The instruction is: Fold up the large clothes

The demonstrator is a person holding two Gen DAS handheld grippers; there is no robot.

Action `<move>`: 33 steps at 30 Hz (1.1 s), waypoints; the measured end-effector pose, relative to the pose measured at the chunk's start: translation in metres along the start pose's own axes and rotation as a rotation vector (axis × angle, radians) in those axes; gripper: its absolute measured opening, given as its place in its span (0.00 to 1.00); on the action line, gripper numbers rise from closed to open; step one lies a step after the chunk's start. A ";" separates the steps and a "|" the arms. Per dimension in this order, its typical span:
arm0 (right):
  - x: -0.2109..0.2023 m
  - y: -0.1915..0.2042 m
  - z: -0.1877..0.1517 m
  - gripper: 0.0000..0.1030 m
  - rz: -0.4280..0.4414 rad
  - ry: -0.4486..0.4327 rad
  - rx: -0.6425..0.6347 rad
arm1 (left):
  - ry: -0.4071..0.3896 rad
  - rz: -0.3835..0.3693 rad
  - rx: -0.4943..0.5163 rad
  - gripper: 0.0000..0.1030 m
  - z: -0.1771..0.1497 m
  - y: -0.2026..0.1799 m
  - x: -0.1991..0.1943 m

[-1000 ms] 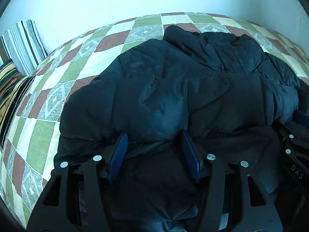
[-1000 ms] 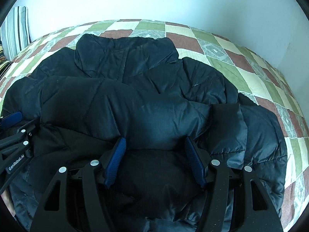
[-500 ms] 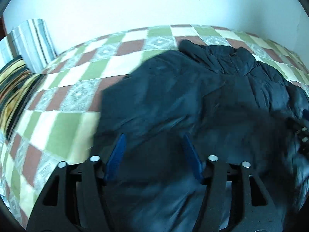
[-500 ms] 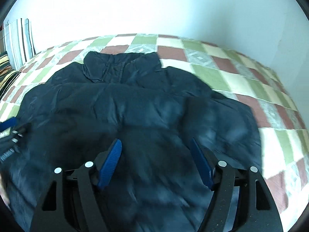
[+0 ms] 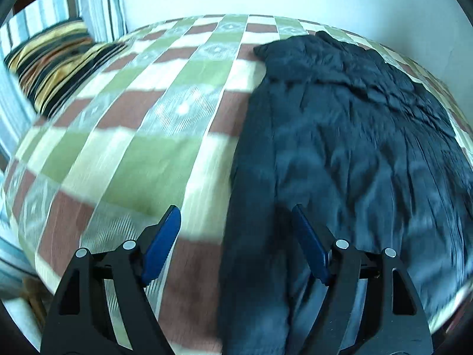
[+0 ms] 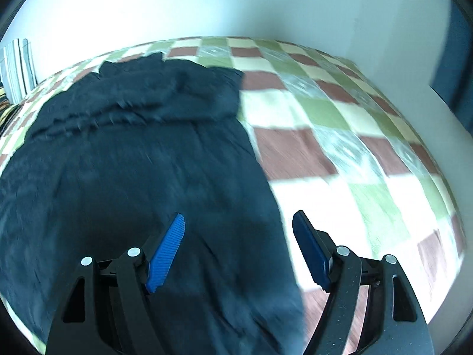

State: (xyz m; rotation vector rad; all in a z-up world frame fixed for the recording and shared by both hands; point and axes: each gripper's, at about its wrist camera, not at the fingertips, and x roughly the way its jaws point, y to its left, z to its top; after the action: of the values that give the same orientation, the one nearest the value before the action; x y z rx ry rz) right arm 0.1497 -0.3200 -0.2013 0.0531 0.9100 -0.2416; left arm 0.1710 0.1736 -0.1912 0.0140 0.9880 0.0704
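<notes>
- Both grippers have backed off and swung outward since a second ago, so the jacket (image 5: 340, 136) now lies narrower on the bed (image 5: 133, 148).
- Left gripper (image 5: 236, 245) gapes empty over the jacket's left edge, right gripper (image 6: 239, 248) over its right, probably lining up the next fold.

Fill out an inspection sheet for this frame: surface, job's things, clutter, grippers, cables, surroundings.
Surface: bed with checked quilt in green, brown and cream.
Job's things: dark puffer jacket lying spread on the quilt, collar toward the wall; both views are motion-blurred.
Clutter: striped pillows at the head of the bed.
Grippers: left gripper open above the jacket's left edge, holding nothing; right gripper open above its right edge, holding nothing.
Cables: nothing seen.
Surroundings: plain white wall behind the bed.
</notes>
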 end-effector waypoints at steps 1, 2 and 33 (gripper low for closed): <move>-0.002 -0.005 -0.006 0.76 -0.005 0.003 0.007 | -0.001 -0.008 -0.004 0.77 -0.010 0.004 -0.006; -0.005 -0.012 -0.015 0.76 -0.010 0.007 0.018 | 0.000 -0.017 -0.007 0.78 -0.017 0.007 -0.010; -0.031 -0.023 -0.098 0.49 0.165 0.036 0.171 | 0.022 -0.222 -0.075 0.34 -0.071 -0.008 -0.016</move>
State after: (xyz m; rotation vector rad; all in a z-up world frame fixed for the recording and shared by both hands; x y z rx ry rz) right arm 0.0501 -0.3224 -0.2354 0.2899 0.9139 -0.1648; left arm 0.1031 0.1636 -0.2168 -0.1657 1.0026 -0.0964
